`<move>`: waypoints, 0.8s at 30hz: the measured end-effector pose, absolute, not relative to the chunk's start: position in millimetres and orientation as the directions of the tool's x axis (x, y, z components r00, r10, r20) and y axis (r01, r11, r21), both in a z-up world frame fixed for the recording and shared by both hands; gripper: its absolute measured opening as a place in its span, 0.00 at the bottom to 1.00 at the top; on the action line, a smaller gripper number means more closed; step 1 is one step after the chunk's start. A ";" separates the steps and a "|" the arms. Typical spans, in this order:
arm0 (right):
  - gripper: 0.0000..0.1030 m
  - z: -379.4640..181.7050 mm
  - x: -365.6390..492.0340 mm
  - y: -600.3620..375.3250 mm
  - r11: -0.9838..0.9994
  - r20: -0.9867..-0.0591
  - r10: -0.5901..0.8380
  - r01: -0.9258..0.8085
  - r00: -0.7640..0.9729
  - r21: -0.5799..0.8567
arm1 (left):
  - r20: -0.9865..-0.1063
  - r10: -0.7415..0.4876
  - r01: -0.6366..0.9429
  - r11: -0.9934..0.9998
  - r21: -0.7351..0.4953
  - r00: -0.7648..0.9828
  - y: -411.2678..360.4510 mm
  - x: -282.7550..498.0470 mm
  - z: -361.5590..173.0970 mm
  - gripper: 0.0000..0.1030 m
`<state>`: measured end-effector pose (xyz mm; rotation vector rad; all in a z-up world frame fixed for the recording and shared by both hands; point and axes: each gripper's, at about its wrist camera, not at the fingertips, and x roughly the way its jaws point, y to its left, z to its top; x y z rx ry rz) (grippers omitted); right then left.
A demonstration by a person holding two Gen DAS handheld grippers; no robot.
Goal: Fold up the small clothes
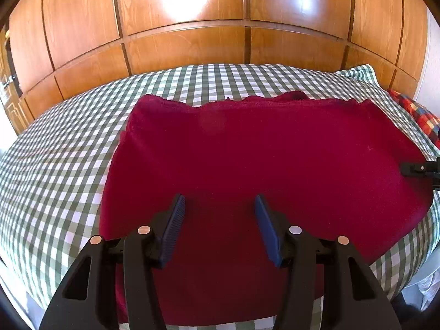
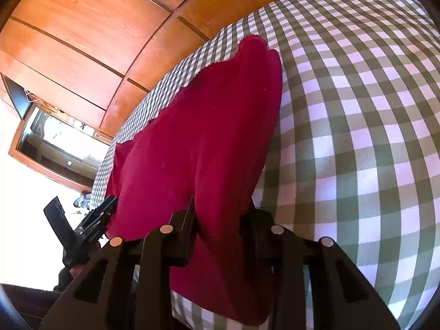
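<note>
A dark red garment lies spread on a green-and-white checked bed cover. My left gripper hovers over its near edge with blue-padded jaws wide open and empty. In the right wrist view the same red garment bunches up between the jaws of my right gripper, which is shut on its near edge; the fingertips are buried in the cloth. The right gripper also shows at the right edge of the left wrist view. The left gripper shows at the lower left of the right wrist view.
A wooden wardrobe wall stands behind the bed. A red, blue and yellow checked pillow lies at the far right. A wood-framed mirror hangs at the left in the right wrist view. The checked cover stretches to the right.
</note>
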<state>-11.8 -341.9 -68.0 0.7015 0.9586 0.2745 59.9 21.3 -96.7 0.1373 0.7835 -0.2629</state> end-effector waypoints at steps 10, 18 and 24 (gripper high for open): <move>0.25 -1.3 -2.3 -297.0 0.770 -0.613 0.520 -0.015 0.595 0.638 | -0.712 -0.216 0.283 0.959 -0.024 0.669 27.4 61.8 -98.3 0.50; 0.22 58.5 33.0 -219.0 0.774 -0.584 0.579 -0.157 0.568 0.614 | -0.712 -0.305 0.302 0.944 -0.136 0.632 44.6 64.1 -94.4 0.50; 0.22 63.4 86.1 -113.4 0.786 -0.635 0.614 -0.286 0.468 0.549 | -0.689 -0.448 0.289 0.894 -0.343 0.569 77.4 69.0 -91.1 0.50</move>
